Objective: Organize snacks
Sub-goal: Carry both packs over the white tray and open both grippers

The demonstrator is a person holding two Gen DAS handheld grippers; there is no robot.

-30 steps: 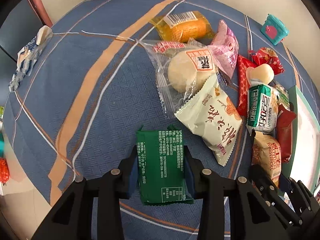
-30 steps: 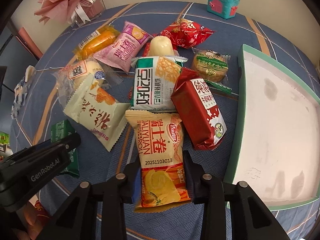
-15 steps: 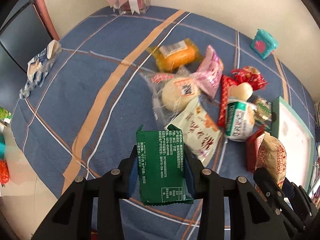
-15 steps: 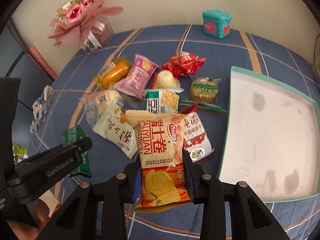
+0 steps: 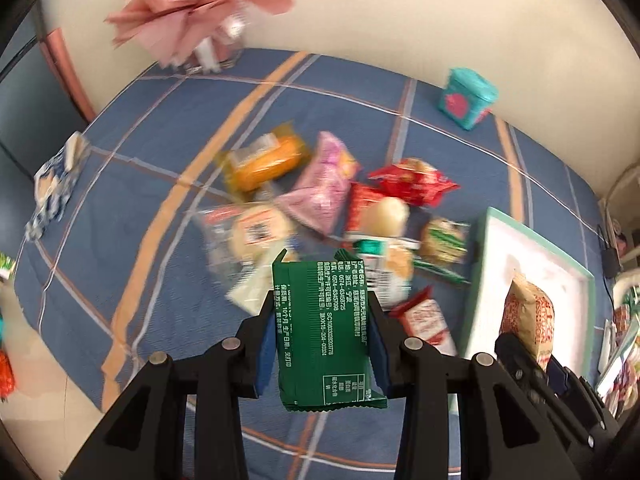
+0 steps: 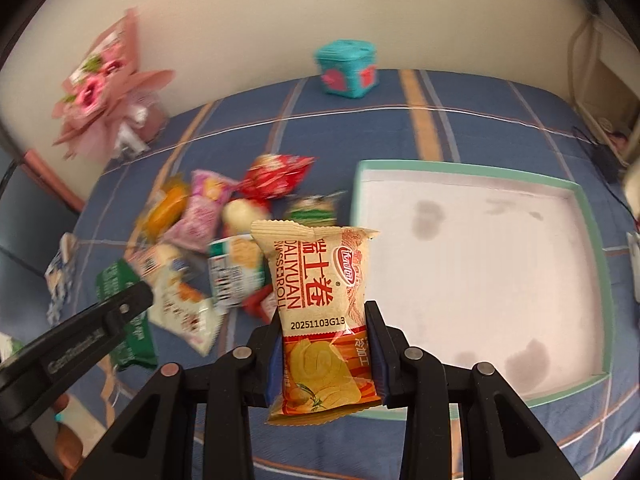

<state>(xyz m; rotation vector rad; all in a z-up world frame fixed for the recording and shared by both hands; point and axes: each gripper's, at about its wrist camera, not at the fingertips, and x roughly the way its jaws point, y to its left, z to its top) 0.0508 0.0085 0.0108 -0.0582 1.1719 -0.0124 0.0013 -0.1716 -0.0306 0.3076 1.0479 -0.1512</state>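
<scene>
My left gripper (image 5: pixel 322 334) is shut on a green snack packet (image 5: pixel 326 332), held up in the air above the blue checked cloth. My right gripper (image 6: pixel 325 342) is shut on a beige and orange Swiss roll packet (image 6: pixel 320 312), also lifted, just left of the white tray with the green rim (image 6: pixel 596 280). That roll packet (image 5: pixel 528 320) also shows at the right of the left wrist view, in front of the tray (image 5: pixel 486 264). A pile of several snack packets (image 5: pixel 320 200) lies on the cloth between the two grippers, blurred.
A teal gift box (image 6: pixel 347 68) stands at the back by the wall. A pink bouquet (image 6: pixel 108 96) sits at the back left. A blue and white packet (image 5: pixel 56 184) lies near the cloth's left edge. The tray's white floor (image 6: pixel 480 264) holds nothing.
Both grippers have risen off the cloth with their packets, so the table looks smaller and farther. The right gripper has shifted toward the tray. The pile stays where it was.
</scene>
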